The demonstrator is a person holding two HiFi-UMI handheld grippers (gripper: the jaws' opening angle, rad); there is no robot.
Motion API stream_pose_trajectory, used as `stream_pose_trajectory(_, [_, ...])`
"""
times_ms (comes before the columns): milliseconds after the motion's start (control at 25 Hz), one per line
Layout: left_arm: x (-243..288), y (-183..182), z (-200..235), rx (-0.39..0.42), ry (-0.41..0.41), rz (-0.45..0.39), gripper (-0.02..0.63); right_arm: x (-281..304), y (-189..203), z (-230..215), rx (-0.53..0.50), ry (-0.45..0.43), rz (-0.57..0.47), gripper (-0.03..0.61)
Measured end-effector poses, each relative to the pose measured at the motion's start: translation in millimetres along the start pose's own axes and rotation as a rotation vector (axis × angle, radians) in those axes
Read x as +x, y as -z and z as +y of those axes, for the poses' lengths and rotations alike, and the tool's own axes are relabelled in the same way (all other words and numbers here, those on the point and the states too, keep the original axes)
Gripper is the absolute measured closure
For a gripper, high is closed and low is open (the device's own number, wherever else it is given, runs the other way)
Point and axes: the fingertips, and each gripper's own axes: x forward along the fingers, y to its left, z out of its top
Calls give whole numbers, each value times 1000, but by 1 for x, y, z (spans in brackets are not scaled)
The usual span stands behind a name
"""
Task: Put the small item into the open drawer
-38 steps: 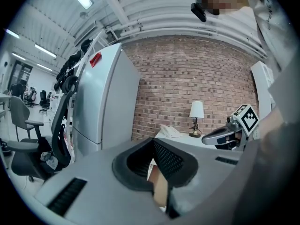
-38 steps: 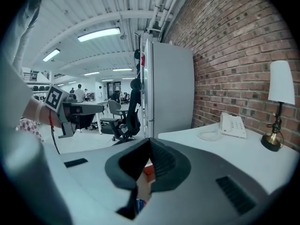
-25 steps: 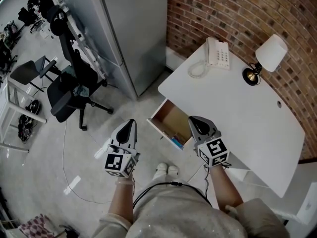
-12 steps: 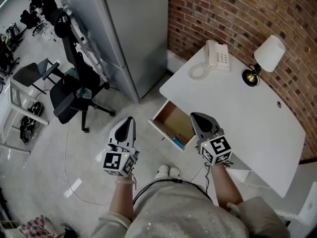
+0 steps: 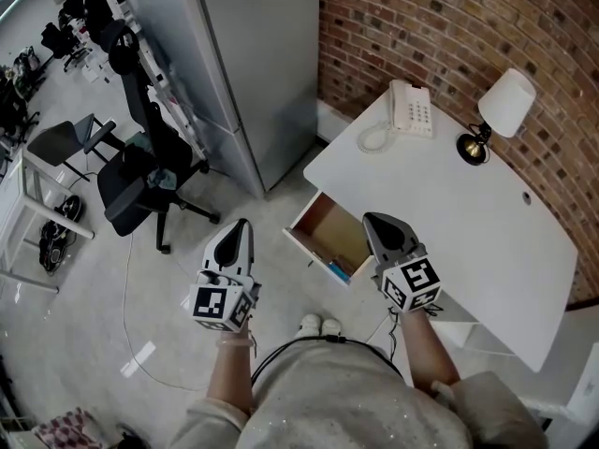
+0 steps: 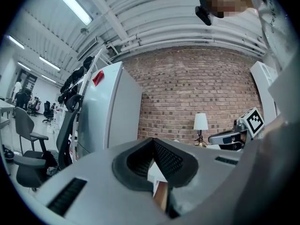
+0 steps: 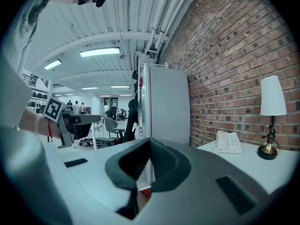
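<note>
The white desk's drawer (image 5: 301, 242) stands pulled out, showing a wooden bottom. A small blue item (image 5: 338, 270) lies in its near corner. My right gripper (image 5: 372, 220) hovers over the drawer's right side and the desk edge, jaws shut with nothing between them. In the right gripper view the pads (image 7: 149, 140) meet and a red speck (image 7: 146, 190) shows below them. My left gripper (image 5: 241, 224) hangs over the floor left of the drawer. Its jaws (image 6: 152, 140) are shut and empty too.
The white desk (image 5: 459, 204) carries a white telephone (image 5: 412, 107) and a small lamp (image 5: 507, 103) against a brick wall. A tall grey cabinet (image 5: 253, 64) stands left of the desk. A black office chair (image 5: 140, 178) and a floor cable (image 5: 126, 297) lie further left.
Both grippers have risen slightly, side by side. Their jaws stay shut and the drawer and item have not moved.
</note>
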Motion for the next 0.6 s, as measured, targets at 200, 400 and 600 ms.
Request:
stream_pose_trajectory(200, [-1, -6, 1, 7, -6, -9, 609, -2, -3, 0, 1, 0, -8, 574])
stream_pose_trajectory(400, [-2, -4, 1, -1, -8, -8, 609, -2, -2, 1, 2, -5, -10, 574])
stream_pose_trajectory(600, [-2, -4, 0, -6, -13, -8, 609, -4, -1, 0, 7, -8, -9, 574])
